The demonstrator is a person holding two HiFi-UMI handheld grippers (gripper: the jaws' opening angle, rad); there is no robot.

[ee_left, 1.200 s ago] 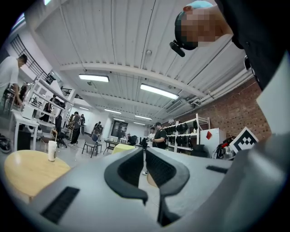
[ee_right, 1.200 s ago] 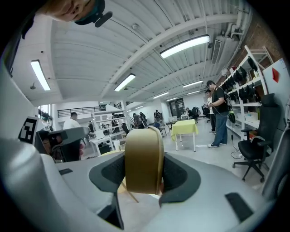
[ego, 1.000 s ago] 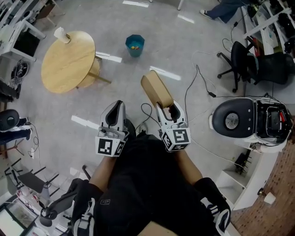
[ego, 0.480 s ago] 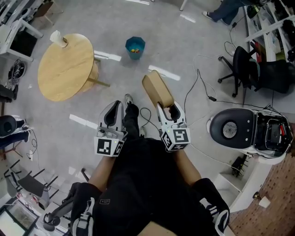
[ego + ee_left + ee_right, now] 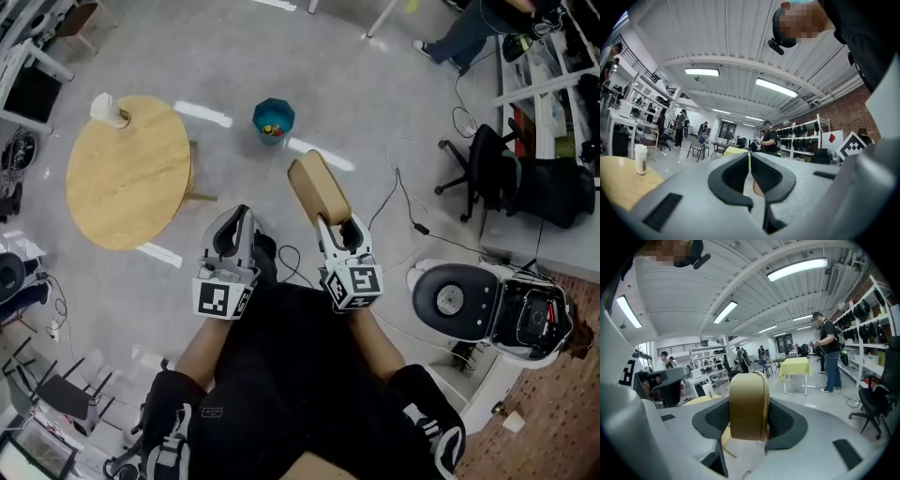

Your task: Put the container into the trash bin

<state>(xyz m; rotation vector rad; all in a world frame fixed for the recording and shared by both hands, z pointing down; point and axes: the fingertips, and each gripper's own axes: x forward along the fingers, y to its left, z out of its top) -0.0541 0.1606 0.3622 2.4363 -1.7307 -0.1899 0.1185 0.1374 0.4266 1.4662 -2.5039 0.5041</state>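
Observation:
A tan, rounded container (image 5: 317,187) sticks out forward from my right gripper (image 5: 336,225), whose jaws are shut on its near end. In the right gripper view the container (image 5: 749,401) stands upright between the dark pads (image 5: 785,420). My left gripper (image 5: 231,242) is level beside it, shut with nothing in it; in its own view the left gripper (image 5: 750,161) shows its pads almost touching. The teal trash bin (image 5: 273,120) stands on the grey floor ahead, a little left of the container, with small scraps inside.
A round wooden table (image 5: 127,173) with a paper cup (image 5: 108,111) at its far edge stands ahead on the left. On the right are a black office chair (image 5: 492,155), floor cables (image 5: 412,220) and a white round machine (image 5: 473,302). A person's legs (image 5: 459,37) show at top right.
The bin, the table and the floor marks have slid down toward me in the head view, the table also leftward. Both grippers keep their places and the container stays held.

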